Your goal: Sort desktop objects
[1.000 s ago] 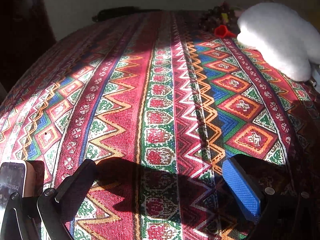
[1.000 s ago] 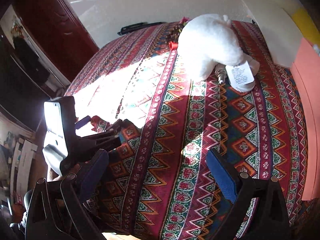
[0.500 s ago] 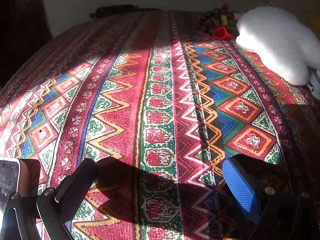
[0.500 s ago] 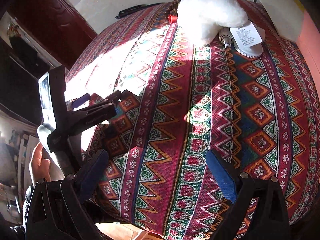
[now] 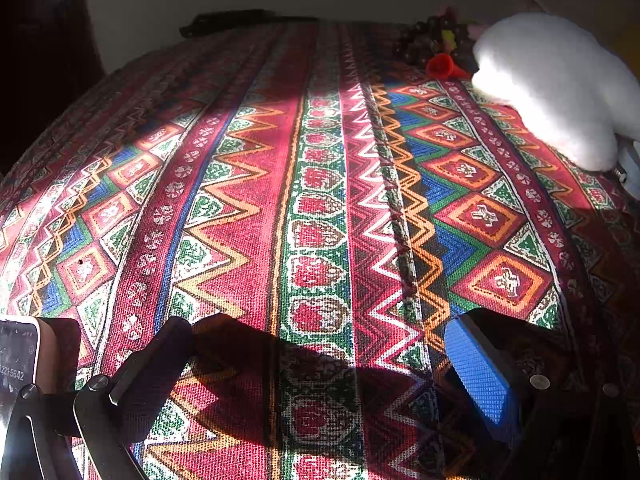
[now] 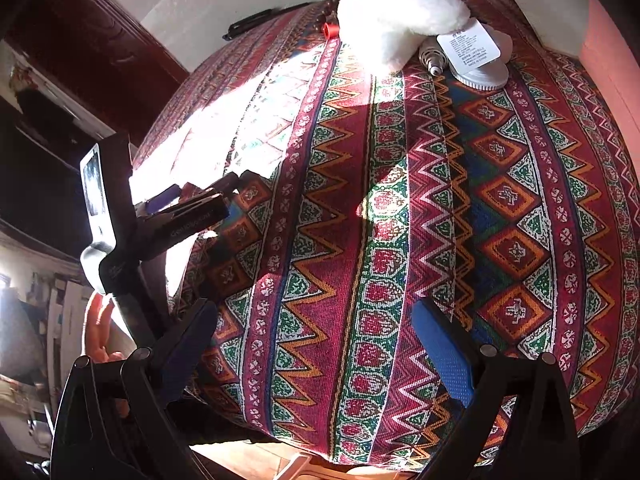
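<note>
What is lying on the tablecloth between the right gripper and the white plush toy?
Nothing: in the right wrist view only bare patterned tablecloth stretches from the open right gripper up to the white plush toy.

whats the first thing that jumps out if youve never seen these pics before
The bold red, green and orange zigzag-patterned woven tablecloth fills both views, half in hard sunlight. At its far end lies a fluffy white plush toy with a printed white tag, a small red plastic piece beside it. Both grippers, left and right, hang open and empty.
</note>
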Action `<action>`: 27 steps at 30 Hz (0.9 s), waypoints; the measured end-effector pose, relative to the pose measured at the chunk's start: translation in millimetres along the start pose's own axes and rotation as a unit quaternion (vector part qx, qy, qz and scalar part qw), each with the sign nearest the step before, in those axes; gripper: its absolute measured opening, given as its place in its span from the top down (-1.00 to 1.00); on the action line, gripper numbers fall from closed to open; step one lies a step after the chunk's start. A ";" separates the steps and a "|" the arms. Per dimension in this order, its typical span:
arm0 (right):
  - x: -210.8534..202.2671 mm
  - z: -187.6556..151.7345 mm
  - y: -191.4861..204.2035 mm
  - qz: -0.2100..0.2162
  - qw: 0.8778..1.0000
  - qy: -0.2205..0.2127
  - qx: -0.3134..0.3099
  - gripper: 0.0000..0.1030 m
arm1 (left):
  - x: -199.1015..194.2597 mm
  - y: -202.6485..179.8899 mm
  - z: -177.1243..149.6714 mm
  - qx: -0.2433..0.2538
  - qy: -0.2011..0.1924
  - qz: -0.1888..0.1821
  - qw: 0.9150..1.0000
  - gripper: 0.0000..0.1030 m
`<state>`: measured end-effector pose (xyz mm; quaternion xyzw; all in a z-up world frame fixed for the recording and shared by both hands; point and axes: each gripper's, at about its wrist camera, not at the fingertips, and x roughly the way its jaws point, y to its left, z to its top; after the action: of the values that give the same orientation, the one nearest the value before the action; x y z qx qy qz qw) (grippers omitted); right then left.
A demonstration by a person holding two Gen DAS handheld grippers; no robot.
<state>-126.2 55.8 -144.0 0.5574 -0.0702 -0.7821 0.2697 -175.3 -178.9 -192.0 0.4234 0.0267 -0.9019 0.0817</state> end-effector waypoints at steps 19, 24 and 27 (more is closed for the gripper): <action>-0.7 -9.7 -5.9 -0.001 1.000 0.009 0.008 -0.94 | 0.4 1.4 1.4 0.002 0.000 -0.001 1.000 -1.00; 1.0 -9.0 -8.1 0.000 1.000 0.010 0.014 -0.94 | 1.1 3.0 1.5 0.002 0.000 -0.003 1.000 -1.00; 2.9 -9.9 -8.6 0.000 1.000 0.013 0.013 -0.94 | 0.4 2.1 1.6 0.002 0.000 -0.002 1.000 -1.00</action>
<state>-120.8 63.5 -153.5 0.5712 -0.0769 -0.7735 0.2636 -176.4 -181.1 -191.2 0.4233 0.0259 -0.9022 0.0792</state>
